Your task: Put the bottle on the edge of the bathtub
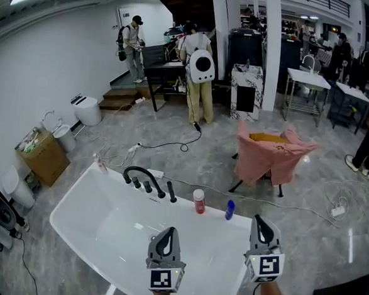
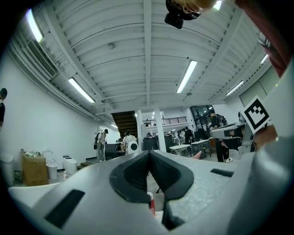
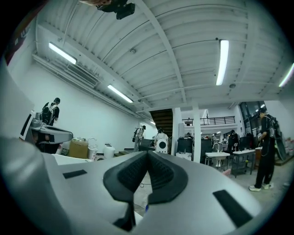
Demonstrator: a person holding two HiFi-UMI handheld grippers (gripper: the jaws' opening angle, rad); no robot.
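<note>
A red bottle [image 1: 198, 201] with a white cap stands upright on the far edge of the white bathtub [image 1: 80, 199]. A small blue bottle [image 1: 230, 209] stands just to its right on the same edge. My left gripper [image 1: 169, 230] hovers over the tub's near side, shut and empty. My right gripper [image 1: 257, 219] is near the tub's right end, a little short of the blue bottle, also shut with nothing in it. In the left gripper view the jaws [image 2: 148, 153] meet and the red bottle [image 2: 150, 203] peeks below them. In the right gripper view the jaws [image 3: 148, 153] are closed too.
A black faucet [image 1: 143, 177] with handles sits on the tub's far rim, left of the red bottle. Beyond lie floor cables [image 1: 172, 146], a chair draped in pink cloth [image 1: 273, 155], a cardboard box [image 1: 44, 157] and white toilets [image 1: 86, 110]. Several people stand at the back.
</note>
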